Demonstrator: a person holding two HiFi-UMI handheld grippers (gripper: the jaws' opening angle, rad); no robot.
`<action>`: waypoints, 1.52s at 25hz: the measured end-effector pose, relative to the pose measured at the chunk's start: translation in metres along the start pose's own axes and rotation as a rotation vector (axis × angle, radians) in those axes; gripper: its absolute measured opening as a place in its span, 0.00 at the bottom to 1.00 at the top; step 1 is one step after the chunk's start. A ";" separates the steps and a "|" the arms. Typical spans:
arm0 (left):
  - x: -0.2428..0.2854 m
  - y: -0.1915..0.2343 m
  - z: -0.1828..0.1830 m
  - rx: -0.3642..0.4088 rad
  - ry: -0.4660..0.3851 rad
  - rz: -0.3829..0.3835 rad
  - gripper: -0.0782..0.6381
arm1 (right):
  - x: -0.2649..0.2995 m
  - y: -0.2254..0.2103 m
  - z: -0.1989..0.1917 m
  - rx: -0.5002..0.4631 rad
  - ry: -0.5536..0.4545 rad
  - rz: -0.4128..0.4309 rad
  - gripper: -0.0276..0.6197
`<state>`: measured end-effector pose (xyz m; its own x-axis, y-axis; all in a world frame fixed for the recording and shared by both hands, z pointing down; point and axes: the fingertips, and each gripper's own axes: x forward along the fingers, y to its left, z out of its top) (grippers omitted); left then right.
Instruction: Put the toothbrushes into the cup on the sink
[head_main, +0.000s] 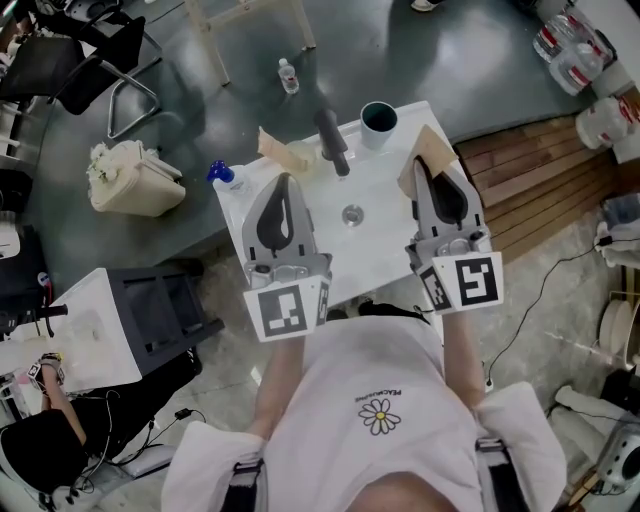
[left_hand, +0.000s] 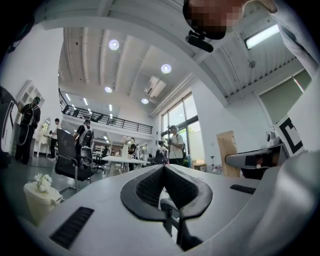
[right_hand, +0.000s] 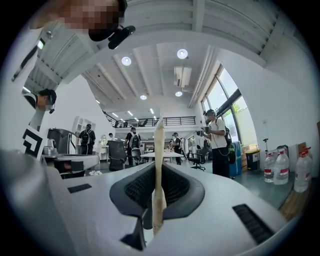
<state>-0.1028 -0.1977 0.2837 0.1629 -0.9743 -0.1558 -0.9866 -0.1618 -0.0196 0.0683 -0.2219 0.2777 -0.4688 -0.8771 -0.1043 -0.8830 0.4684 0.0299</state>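
Between the pads of the right gripper (right_hand: 158, 172) stood a thin, pale tan toothbrush (right_hand: 159, 145), clamped edge-on and rising past the fingertips. Whether it was bare or in a flat packet could not be told. It hung above the white sink (head_main: 385, 250), short of the cup (head_main: 379, 137), which stood on the back rim just right of the dark faucet (head_main: 333, 143). Nothing stuck out of the cup and its dark inside looked empty. By my reading no toothbrush had gone in yet, so the whole drop was left to do. The left gripper (left_hand: 164, 172) was closed tight, with nothing rising between its pads. A second tan piece (head_main: 281, 152) showed past its tip by the sink's back edge; whether it was held or lying there was unclear. A blue-capped bottle (head_main: 222, 175) stood at the sink's left corner.
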 end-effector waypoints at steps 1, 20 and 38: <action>0.001 0.000 0.001 -0.004 0.000 0.000 0.13 | 0.004 -0.004 0.004 -0.005 -0.010 -0.001 0.08; 0.014 0.003 -0.019 -0.023 0.093 0.054 0.13 | 0.111 -0.052 0.014 0.073 -0.128 0.090 0.08; 0.024 0.010 -0.047 -0.024 0.165 0.105 0.13 | 0.158 -0.073 -0.090 0.108 0.024 0.076 0.08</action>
<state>-0.1089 -0.2304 0.3267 0.0601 -0.9982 0.0085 -0.9981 -0.0600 0.0124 0.0571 -0.4042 0.3486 -0.5354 -0.8406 -0.0820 -0.8382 0.5407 -0.0706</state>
